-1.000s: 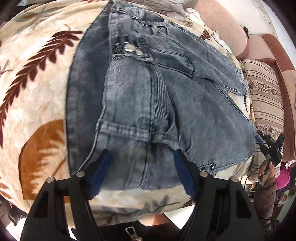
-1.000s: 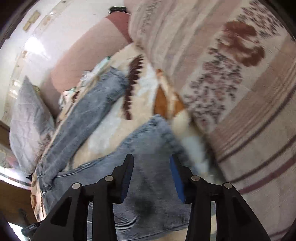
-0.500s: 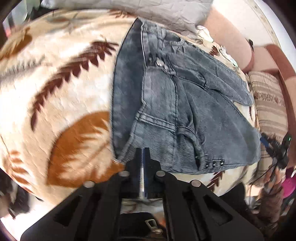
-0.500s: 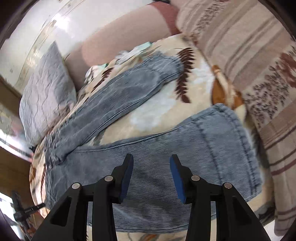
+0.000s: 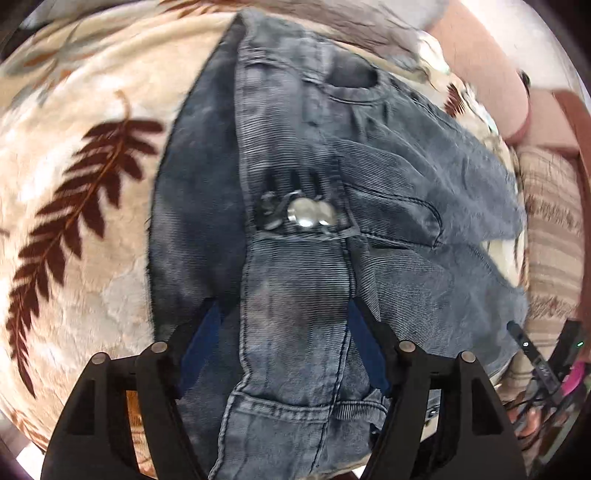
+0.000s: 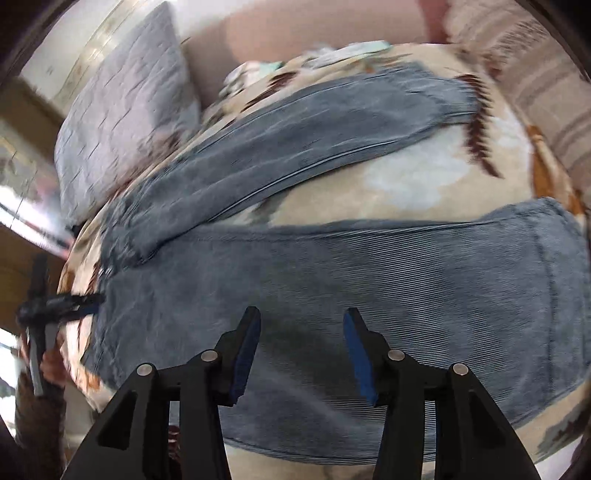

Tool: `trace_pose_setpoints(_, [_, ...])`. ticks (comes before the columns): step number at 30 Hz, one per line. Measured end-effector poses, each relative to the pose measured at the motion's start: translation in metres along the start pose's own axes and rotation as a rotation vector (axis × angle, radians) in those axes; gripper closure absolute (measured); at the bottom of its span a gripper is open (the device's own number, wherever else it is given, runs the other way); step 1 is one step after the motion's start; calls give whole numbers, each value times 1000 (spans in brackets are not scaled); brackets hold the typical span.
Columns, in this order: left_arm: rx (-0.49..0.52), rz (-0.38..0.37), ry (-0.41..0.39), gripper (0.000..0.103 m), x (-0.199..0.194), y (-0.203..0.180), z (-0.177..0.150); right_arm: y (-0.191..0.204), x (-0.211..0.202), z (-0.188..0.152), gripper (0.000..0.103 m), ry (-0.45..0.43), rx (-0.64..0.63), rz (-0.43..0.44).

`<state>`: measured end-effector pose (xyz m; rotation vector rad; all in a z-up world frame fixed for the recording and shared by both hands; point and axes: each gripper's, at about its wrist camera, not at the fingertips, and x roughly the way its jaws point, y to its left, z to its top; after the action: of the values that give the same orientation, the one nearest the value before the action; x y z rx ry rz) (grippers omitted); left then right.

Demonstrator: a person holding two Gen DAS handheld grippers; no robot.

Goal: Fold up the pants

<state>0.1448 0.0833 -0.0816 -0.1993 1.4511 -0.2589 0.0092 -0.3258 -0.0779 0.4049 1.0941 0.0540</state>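
Grey-blue corduroy-like denim: the pants point(image 5: 295, 229) lie spread on a cream blanket point(image 5: 74, 229) printed with brown fern leaves. In the left wrist view the waistband runs from the top centre down toward the lower centre of the frame, with the metal buttons point(image 5: 308, 216) at mid-frame and a pocket opening at upper right. The darker inside of the waistband shows as a strip on the left of the fabric.

Left gripper point(image 5: 284, 339): fingers wide apart, blue pads on either side of a raised ridge of waistband fabric at the lower centre. The fabric passes between the fingers; contact with the pads cannot be judged.

In the right wrist view both legs are visible. One leg point(image 6: 369, 295) crosses the middle of the frame, its hem at the right edge. The other leg point(image 6: 314, 136) angles from centre left up to upper right, hem near the striped cushion point(image 6: 546, 92). Blanket shows between the two legs; they join at the left of the frame.

Right gripper point(image 6: 301, 350): fingers apart, blue pads over the nearer leg at lower centre, nothing clamped. Whether the tips touch the cloth cannot be judged.

A grey quilted pillow point(image 6: 122, 122) sits at upper left in the right wrist view, a pink bolster point(image 6: 314, 33) along the top. Image is motion-blurred.
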Motion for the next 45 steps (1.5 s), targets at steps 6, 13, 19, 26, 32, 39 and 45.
trace_pose_setpoints(6, [-31, -65, -21, 33, -2, 2, -5, 110, 31, -26, 53, 107, -288, 151])
trace_pose_setpoints(13, [3, -36, -41, 46, -5, -4, -20, 213, 79, -67, 52, 179, -539, 200])
trace_pose_setpoints(19, [-28, -86, -44, 91, -22, 9, -42, 235, 73, -92, 85, 125, -671, 174])
trace_pose_setpoints(26, [-99, -95, -35, 86, -22, 27, -55, 224, 78, -100, 79, 189, -644, 244])
trace_pose_setpoints(32, [-19, -29, -132, 67, -69, 24, -48, 133, 9, -12, 57, -11, -424, 242])
trace_pose_setpoints(39, [-171, -63, -98, 48, -61, 36, 31, -72, -42, 136, 45, -227, 1, -142])
trace_pose_setpoints(45, [-303, 5, -68, 47, -32, 25, 116, -157, -26, 240, 32, -263, 169, -182])
